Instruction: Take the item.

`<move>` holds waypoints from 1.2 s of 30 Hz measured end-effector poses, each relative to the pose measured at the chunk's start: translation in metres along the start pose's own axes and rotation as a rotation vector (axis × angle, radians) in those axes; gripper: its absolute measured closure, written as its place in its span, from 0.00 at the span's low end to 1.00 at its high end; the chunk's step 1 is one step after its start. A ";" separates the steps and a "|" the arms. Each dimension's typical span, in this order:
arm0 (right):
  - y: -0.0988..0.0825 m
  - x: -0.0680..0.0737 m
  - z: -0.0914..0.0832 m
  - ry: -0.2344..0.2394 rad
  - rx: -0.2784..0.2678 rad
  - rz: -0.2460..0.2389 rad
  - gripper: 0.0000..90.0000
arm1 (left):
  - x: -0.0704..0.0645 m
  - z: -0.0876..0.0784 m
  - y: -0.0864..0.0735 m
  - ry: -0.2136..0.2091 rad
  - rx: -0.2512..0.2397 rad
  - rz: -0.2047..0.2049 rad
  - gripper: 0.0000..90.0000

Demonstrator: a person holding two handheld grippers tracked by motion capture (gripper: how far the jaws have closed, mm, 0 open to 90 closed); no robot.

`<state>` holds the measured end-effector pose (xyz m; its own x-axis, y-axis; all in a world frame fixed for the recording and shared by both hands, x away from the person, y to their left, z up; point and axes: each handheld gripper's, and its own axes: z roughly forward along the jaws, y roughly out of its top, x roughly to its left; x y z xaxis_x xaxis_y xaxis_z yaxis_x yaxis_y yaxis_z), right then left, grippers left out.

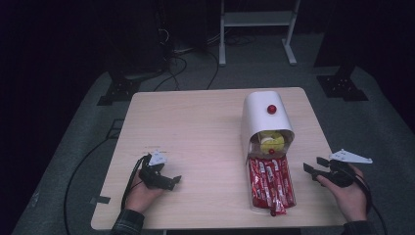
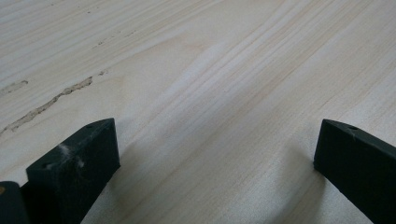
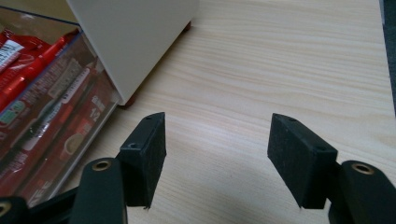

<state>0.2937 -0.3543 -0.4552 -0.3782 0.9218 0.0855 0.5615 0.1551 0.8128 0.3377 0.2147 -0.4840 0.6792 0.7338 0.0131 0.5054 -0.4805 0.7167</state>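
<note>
Dark room all round, with a pale wooden table (image 1: 195,127) lit in the middle and cables trailing over the grey floor behind it. On the table's right half I see a white box (image 1: 262,115) with a red knob on top, and its clear drawer (image 1: 288,188) is pulled out toward me, packed with red packets (image 1: 269,183). Something yellow (image 1: 271,142) sits inside the box's open mouth, but I can't make out what it is.

My right gripper (image 1: 314,168) hangs just off the table's right edge, near the drawer but apart from it. Its jaws stand well apart with nothing between them; in the right gripper view I look past them at bare wood, with the drawer's clear wall (image 3: 70,154) and the box's corner (image 3: 135,42) off to the left. My left gripper (image 1: 171,180) rests on the table's left side, well away from the box, jaws wide and empty over plain wood grain.

As I judge it, the drawer is already out and the packets lie exposed, so the opening is done. No packet has been picked yet and neither gripper touches anything. What is left looks like bringing the right gripper across to the drawer, whether to take a packet or push it home.
</note>
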 end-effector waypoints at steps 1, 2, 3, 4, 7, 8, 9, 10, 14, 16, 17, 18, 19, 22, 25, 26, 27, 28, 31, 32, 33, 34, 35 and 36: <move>0.000 0.001 -0.001 0.001 -0.002 0.003 0.41 | 0.000 0.000 0.000 0.000 0.000 0.000 0.00; 0.000 0.001 -0.001 0.001 -0.002 0.003 0.41 | 0.000 0.000 0.000 0.000 0.000 0.000 0.00; 0.001 0.001 -0.002 0.004 -0.003 0.003 0.41 | 0.000 0.000 0.000 0.000 0.000 0.000 0.00; 0.001 0.002 -0.002 0.006 -0.008 0.005 0.41 | 0.000 0.000 0.000 0.000 0.000 0.000 0.00; 0.002 0.003 -0.004 0.008 -0.015 -0.002 0.41 | 0.000 0.000 0.000 0.000 0.000 0.000 0.00; 0.002 0.003 -0.004 0.011 -0.015 -0.001 0.41 | 0.000 0.000 0.000 0.000 0.000 0.000 0.00; 0.003 0.004 -0.005 0.013 -0.019 -0.003 0.41 | 0.000 0.000 0.000 0.000 0.000 0.000 0.00; 0.003 0.004 -0.005 0.013 -0.019 -0.003 0.41 | 0.000 0.000 0.000 0.000 0.000 0.000 0.00; 0.004 0.006 -0.007 0.017 -0.022 -0.010 0.41 | 0.000 0.000 0.000 0.000 0.000 0.000 0.00; 0.005 0.007 -0.008 0.016 -0.028 -0.010 0.41 | 0.000 0.000 0.000 0.000 0.000 0.000 0.00; 0.005 0.007 -0.008 0.018 -0.029 -0.007 0.41 | 0.000 0.000 0.000 0.000 0.000 0.000 0.00; 0.006 0.008 -0.009 0.020 -0.034 -0.009 0.41 | 0.000 0.000 0.000 0.000 0.000 0.000 0.00; 0.006 0.009 -0.011 0.020 -0.034 -0.013 0.41 | 0.000 0.000 0.000 0.000 0.000 0.000 0.00; 0.007 0.010 -0.012 0.021 -0.038 -0.014 0.41 | 0.000 0.000 0.000 0.000 0.000 0.000 0.00; 0.008 0.011 -0.014 0.025 -0.044 -0.020 0.41 | 0.000 0.000 0.000 0.000 0.000 0.003 0.00; 0.009 0.012 -0.014 0.027 -0.049 -0.020 0.41 | 0.000 0.000 0.000 0.000 0.000 0.003 0.00; 0.009 0.013 -0.015 0.030 -0.050 -0.025 0.41 | 0.000 0.000 0.000 0.000 0.000 0.004 0.00; 0.009 0.013 -0.015 0.030 -0.050 -0.025 0.41 | 0.000 0.000 0.000 0.000 0.000 0.004 0.00; 0.010 0.015 -0.017 0.035 -0.052 -0.027 0.42 | 0.000 0.000 0.000 0.000 0.000 0.003 0.00; 0.011 0.016 -0.017 0.036 -0.056 -0.030 0.42 | 0.000 0.000 0.000 0.000 0.000 0.003 0.00; 0.011 0.017 -0.018 0.038 -0.057 -0.031 0.42 | 0.000 0.000 0.000 0.000 0.000 0.003 0.00; 0.011 0.017 -0.018 0.038 -0.057 -0.031 0.42 | 0.000 0.000 0.000 0.000 0.000 0.003 0.00; 0.012 0.018 -0.019 0.040 -0.061 -0.030 0.42 | 0.000 0.000 0.000 0.000 0.000 0.003 0.00; 0.012 0.018 -0.019 0.041 -0.063 -0.032 0.42 | 0.000 0.000 0.000 0.000 0.000 0.003 0.00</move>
<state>0.2797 -0.3425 -0.4326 -0.4259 0.9011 0.0818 0.5021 0.1602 0.8499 0.3379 0.2148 -0.4840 0.6807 0.7324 0.0155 0.5032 -0.4828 0.7167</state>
